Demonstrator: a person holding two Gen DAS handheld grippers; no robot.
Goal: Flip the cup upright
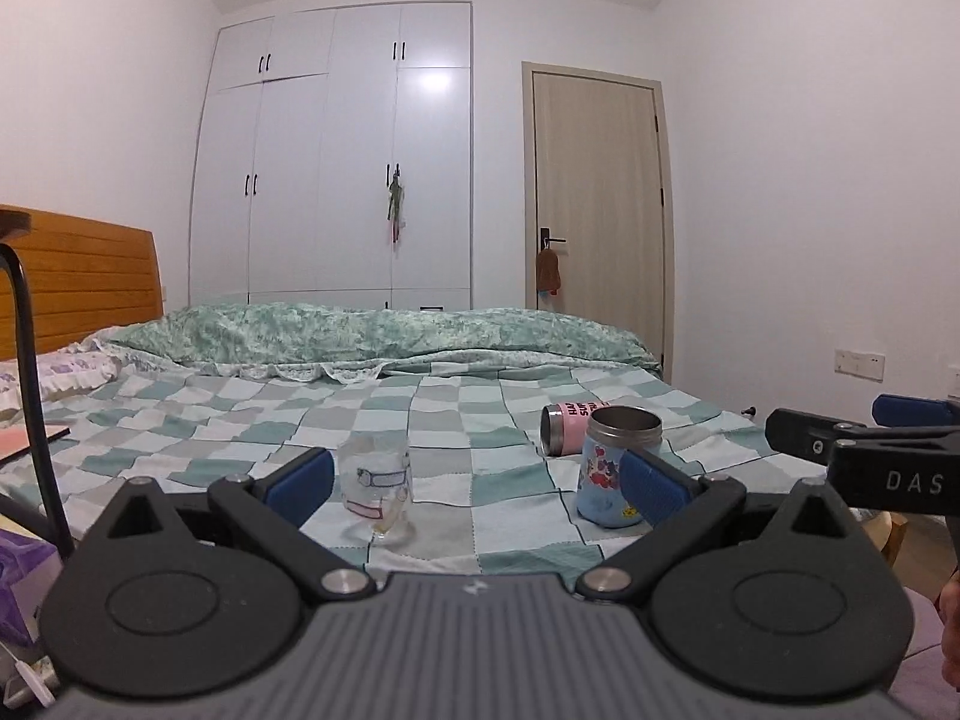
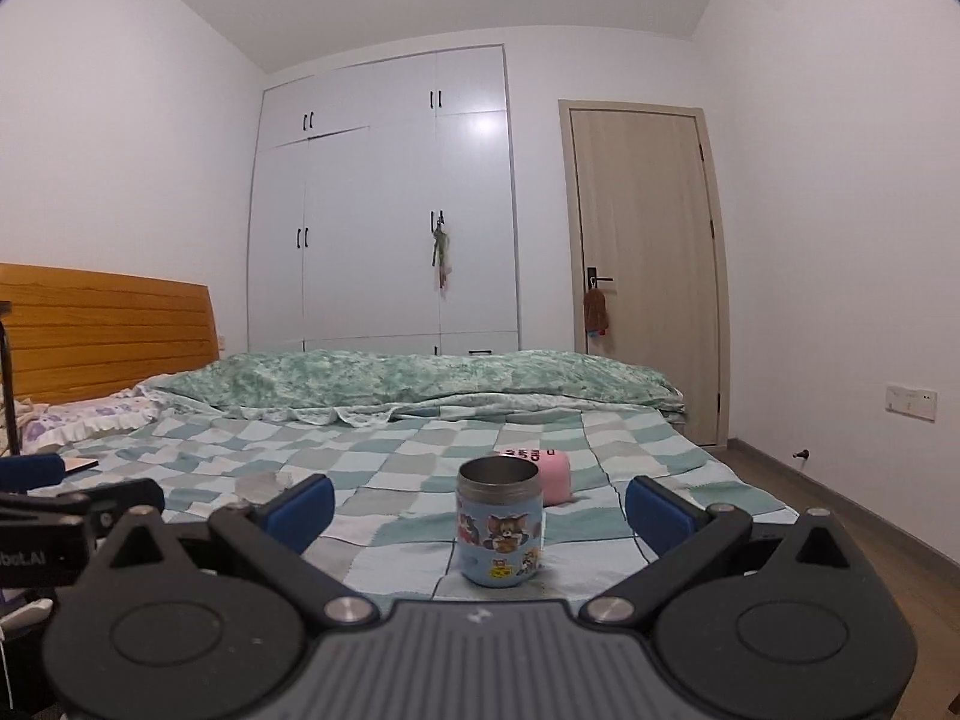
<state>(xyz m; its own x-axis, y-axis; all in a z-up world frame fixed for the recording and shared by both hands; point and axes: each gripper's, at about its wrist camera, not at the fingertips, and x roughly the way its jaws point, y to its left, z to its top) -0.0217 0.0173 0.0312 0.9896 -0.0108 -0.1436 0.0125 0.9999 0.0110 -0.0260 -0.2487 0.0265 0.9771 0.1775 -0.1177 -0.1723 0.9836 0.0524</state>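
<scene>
A blue cartoon cup [image 1: 609, 468] [image 2: 500, 519] stands upright on the checked bedspread, mouth up. A pink cup [image 1: 570, 427] [image 2: 555, 474] lies on its side just behind it. A clear glass cup [image 1: 377, 495] stands rim down near the bed's front, partly hidden in the right wrist view [image 2: 261, 485]. My left gripper [image 1: 477, 483] is open and empty, with the glass cup beside its left finger. My right gripper [image 2: 478, 507] is open and empty, the blue cup standing between its fingers and a little ahead. The right gripper also shows in the left wrist view [image 1: 864, 450].
The bed [image 2: 390, 474] carries a green quilt [image 1: 384, 333] rolled along the far side and a pillow [image 1: 54, 372] at the left by the wooden headboard [image 2: 108, 330]. A white wardrobe [image 1: 336, 156] and a door [image 2: 648, 264] stand behind. A black cable [image 1: 33, 396] hangs at left.
</scene>
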